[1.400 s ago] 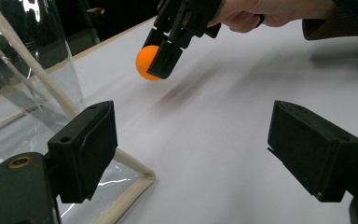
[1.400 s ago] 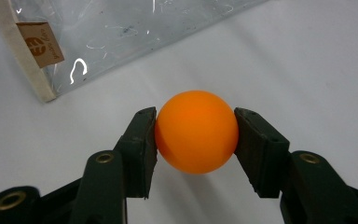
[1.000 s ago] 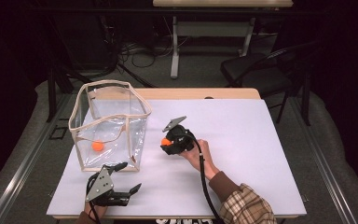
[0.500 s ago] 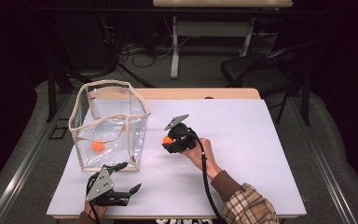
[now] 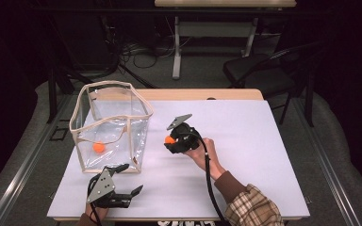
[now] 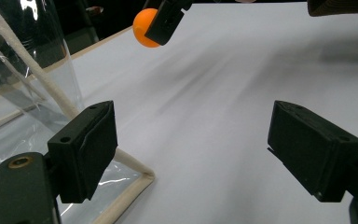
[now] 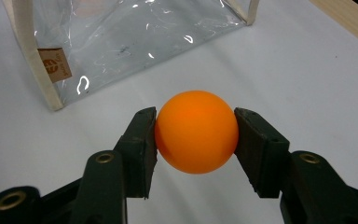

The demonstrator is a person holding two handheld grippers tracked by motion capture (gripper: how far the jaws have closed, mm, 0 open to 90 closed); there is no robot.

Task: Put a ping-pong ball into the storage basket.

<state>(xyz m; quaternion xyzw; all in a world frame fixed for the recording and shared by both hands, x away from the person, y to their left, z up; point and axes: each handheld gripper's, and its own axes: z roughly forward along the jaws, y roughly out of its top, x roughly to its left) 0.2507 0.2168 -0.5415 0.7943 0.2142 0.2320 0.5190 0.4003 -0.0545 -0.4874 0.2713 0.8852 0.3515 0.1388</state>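
- Far left, at about nine o'clock on the white table (image 5: 264, 155), stands the clear bag (image 5: 111, 125) with its cream trim, upright, mouth open to the ceiling.
- One orange ball (image 5: 98, 147) sits on the bag's floor, close to its near wall.
- Down at seven o'clock is my left gripper (image 5: 122, 190), low by the table's near edge, just in front of the bag's near corner. Jaws spread wide, nothing between them; in the left gripper view (image 6: 191, 158) only bare table lies in the gap, the bag's corner trim beside my left jaw.
- Moving right, around the centre: my right gripper (image 5: 171, 141) is lifted off the table, just to the three o'clock side of the bag but apart from it.
- Those jaws are pinching a second orange ball (image 7: 196, 131), one pad on each side, squarely across its middle, the right gripper (image 7: 196, 140) view says so plainly.
- Step in hand, as I read it: the carry, ball picked and travelling toward the bag.
- Next move, my call: raise the ball above the trim, swing toward nine o'clock until it hangs over the open mouth, then part the jaws.
- Watch the rim; a clipped edge could tip that light bag. The left gripper is handy to steady it.
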